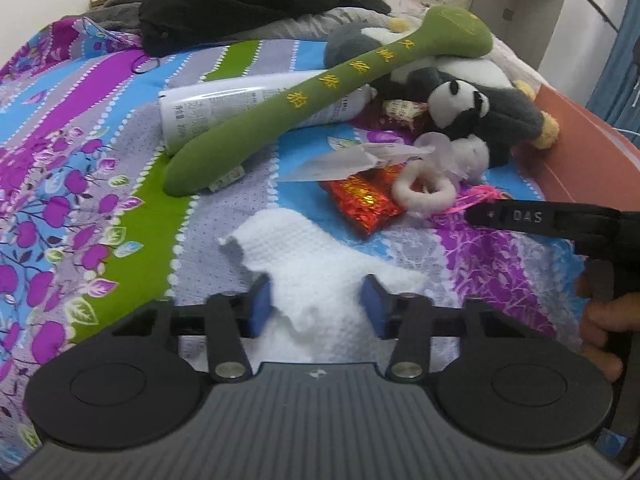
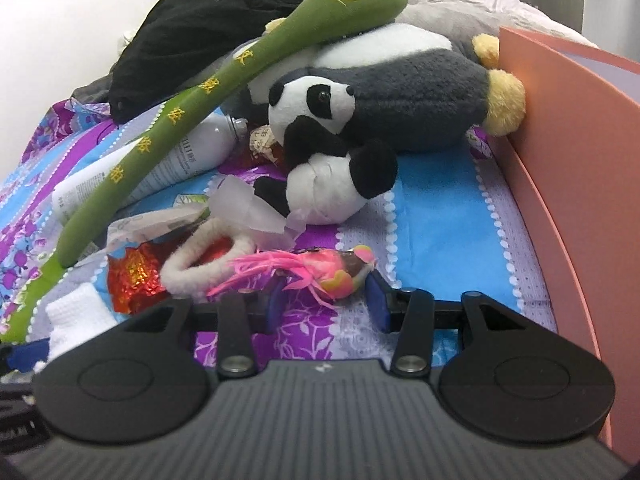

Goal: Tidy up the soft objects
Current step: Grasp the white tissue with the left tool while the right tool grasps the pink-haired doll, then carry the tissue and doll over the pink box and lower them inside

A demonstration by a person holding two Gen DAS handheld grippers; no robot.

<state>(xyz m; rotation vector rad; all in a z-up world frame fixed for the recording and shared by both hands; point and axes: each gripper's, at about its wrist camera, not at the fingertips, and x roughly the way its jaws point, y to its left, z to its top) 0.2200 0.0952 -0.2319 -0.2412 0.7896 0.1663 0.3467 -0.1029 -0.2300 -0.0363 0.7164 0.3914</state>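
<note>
Left wrist view shows the left gripper (image 1: 316,304) low over a bed covered by a purple, blue and green floral sheet (image 1: 80,168), its blue pads on either side of a crumpled white knitted cloth (image 1: 320,256) and seemingly pinching it, though whether they press firmly cannot be told. In the right wrist view the right gripper (image 2: 326,300) brackets a small pink feathered toy bird (image 2: 320,270), the jaws only part way together and the pads not clearly touching it. Behind lie a long green plush club with yellow lettering (image 1: 320,84), a black-and-white plush panda (image 2: 320,152) against a larger grey plush animal (image 2: 420,96), a white bottle (image 1: 208,112), a red foil packet (image 1: 364,200), a fuzzy white ring (image 1: 424,196) and a black garment (image 1: 240,0). A salmon-pink board (image 2: 560,128) borders the bed. The step looks like picking up two small soft items at once; next, both grips likely need confirming before lifting clear of the clutter.
</note>
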